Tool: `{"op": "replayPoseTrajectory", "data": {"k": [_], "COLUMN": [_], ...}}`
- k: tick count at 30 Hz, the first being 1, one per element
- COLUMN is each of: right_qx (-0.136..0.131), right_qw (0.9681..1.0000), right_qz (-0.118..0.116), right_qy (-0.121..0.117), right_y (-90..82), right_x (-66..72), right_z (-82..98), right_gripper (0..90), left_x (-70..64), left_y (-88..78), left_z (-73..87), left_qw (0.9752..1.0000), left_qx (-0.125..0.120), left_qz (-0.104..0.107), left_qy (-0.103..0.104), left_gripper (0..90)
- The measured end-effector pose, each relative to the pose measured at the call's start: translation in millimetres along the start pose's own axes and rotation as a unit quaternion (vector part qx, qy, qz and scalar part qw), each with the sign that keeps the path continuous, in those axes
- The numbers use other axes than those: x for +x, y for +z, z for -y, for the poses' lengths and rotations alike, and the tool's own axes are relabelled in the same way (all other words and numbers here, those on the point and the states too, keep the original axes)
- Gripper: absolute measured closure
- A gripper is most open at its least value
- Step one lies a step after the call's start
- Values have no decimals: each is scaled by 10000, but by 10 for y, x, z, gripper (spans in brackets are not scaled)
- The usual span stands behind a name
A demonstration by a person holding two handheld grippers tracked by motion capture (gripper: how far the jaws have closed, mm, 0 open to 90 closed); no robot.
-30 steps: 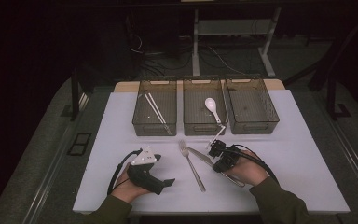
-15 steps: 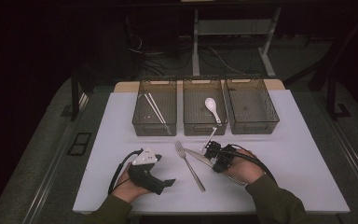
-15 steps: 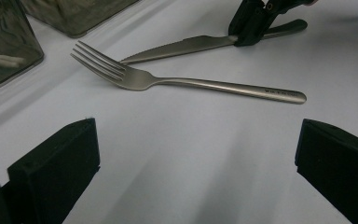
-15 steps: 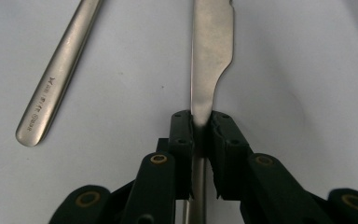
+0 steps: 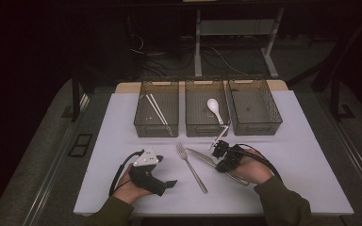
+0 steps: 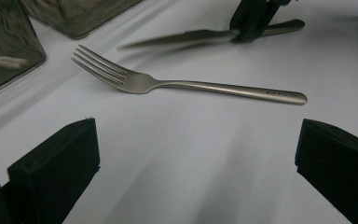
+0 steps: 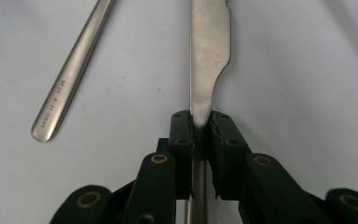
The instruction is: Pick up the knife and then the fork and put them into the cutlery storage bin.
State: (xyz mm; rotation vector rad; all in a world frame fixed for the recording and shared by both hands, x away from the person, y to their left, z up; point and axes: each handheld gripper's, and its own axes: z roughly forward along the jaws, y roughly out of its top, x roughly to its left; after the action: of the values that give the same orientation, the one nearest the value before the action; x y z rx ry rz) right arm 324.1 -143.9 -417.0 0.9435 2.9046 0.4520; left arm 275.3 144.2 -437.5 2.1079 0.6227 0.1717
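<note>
A: Right gripper [image 7: 200, 122] clamped on the knife [image 7: 208, 56], fingers [image 7: 182, 133] pinched tight around the neck between blade and handle. Lying flat on the white desk [image 5: 306, 155], just right of the fork [image 5: 191, 165].

B: Yep, same here. Left gripper [image 5: 170, 183] parked near the desk's front edge, fingers [image 6: 56, 168] spread wide, holding nothing. Fork right ahead of them, tines toward the three bins [image 5: 156, 129].
</note>
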Motion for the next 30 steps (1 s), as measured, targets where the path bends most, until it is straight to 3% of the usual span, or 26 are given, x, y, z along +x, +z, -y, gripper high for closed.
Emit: {"op": "replayPoseTrajectory", "data": {"k": [2,4,6,13,18,30], "right_qx": [-239,-497,-800,-1465,-1904,-2624], "right_qw": [9996,9985,9960,9880,9797,9607], "right_qz": [-144,-211,-294,-390,-443,-424], "right_qy": [-20,110,272,312,440,799], "right_y": [-65,-144,-199,-318,-404,-558], "right_x": [-52,-115,-175,-309,-401,-594], "right_z": [46,101,169,373,516,727], "right_gripper": [798,798,798,798,798,802], "left_x": [0,2,5,17,35,47], "left_y": [0,-1,-2,-23,-28,-37], "left_z": [-1,0,1,3,14,18], "left_qw": [10000,10000,10000,10000,10000,9998], "left_qx": [-6,-8,-9,-41,-72,-154], "left_qz": [-3,-5,-13,-7,25,83], "left_qy": [1,2,-6,22,17,18], "left_gripper": [0,0,0,0,0,0]}}
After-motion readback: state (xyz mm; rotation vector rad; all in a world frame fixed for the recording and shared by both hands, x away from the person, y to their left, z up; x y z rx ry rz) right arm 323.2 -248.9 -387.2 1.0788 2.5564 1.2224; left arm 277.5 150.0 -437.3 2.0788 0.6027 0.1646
